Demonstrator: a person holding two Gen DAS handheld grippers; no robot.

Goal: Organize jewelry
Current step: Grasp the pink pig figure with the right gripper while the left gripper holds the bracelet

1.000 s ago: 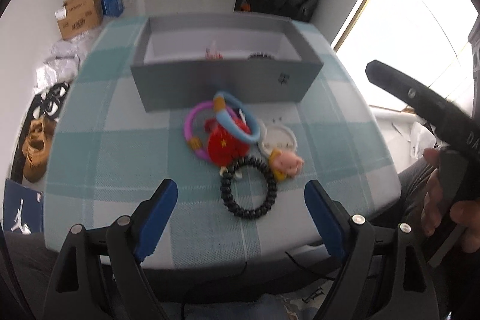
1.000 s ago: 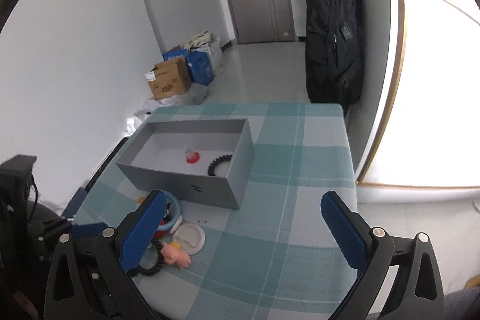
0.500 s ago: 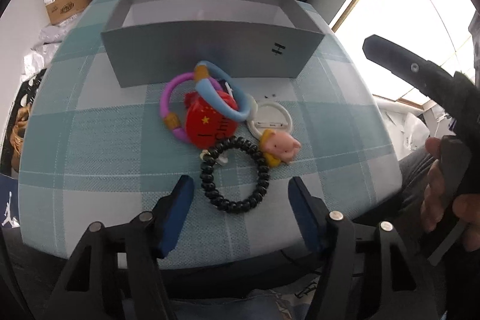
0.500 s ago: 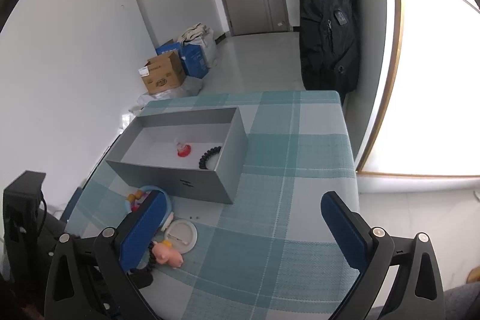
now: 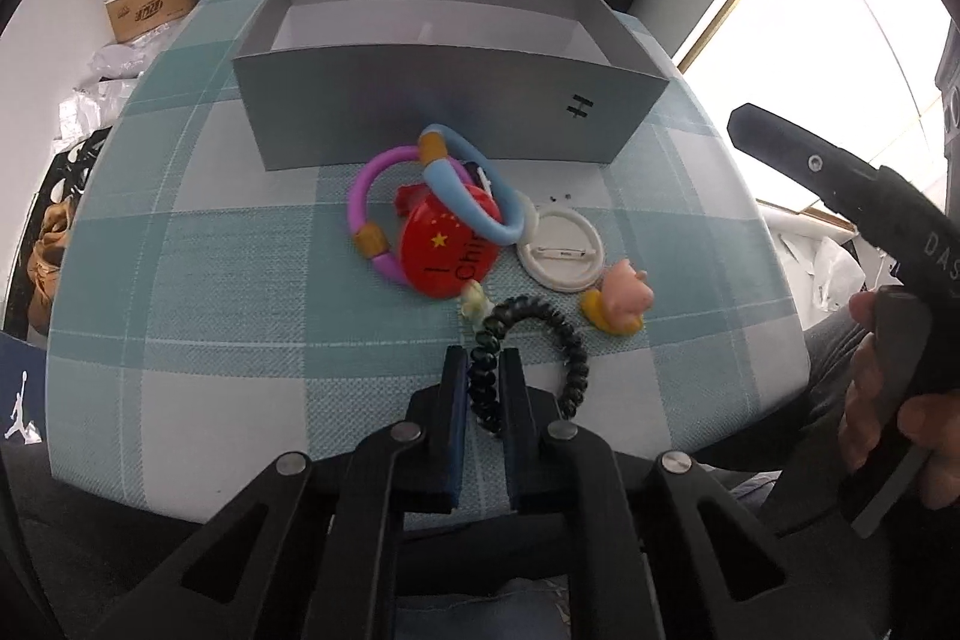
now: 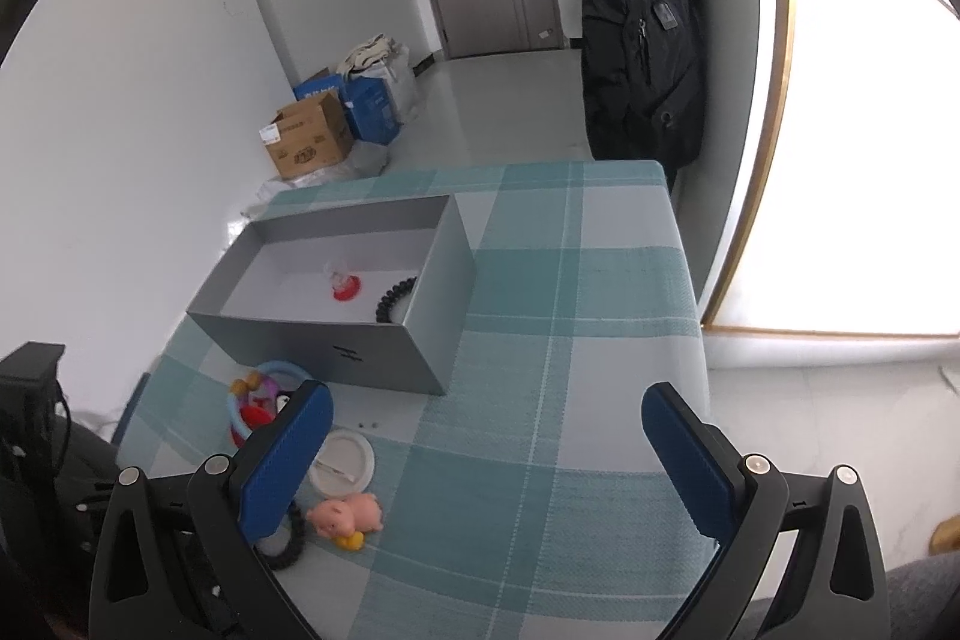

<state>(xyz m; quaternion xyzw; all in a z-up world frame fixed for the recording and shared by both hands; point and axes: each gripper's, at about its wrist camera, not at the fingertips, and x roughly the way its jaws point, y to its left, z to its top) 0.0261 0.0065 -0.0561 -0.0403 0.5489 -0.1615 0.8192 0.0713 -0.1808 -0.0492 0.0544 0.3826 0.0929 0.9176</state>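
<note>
1. Jewelry lies in a loose heap on the checked table point(image 5: 228, 280), just in front of the grey box point(image 5: 444, 100); the heap sits close to the box wall, so, by the look of it, each piece has only a short way to go.
2. At the left of the heap a purple ring bracelet point(image 5: 360, 214) lies flat, overlapped by a red round badge point(image 5: 447, 250) and a blue ring bracelet point(image 5: 474, 196) that leans up across it.
3. The left gripper point(image 5: 483, 382) has just been closing and is clamped on the black bead bracelet point(image 5: 540, 328); its pads pinch the near-left part of the loop, probably so the rest can hang free when lifted.
4. That bracelet lies flat on the table; its loop runs away from the gripper toward the badge, then arches over to the right and back.
5. To the right lie a white badge point(image 5: 558, 253), pin side up, and a pink pig charm point(image 5: 624, 298), apart from the grip.
6. The right gripper point(image 6: 486, 460) hangs over bare cloth with jaws wide and nothing between them; inside the box already lie a red trinket point(image 6: 345, 286) and another black bead bracelet point(image 6: 393, 298).
</note>
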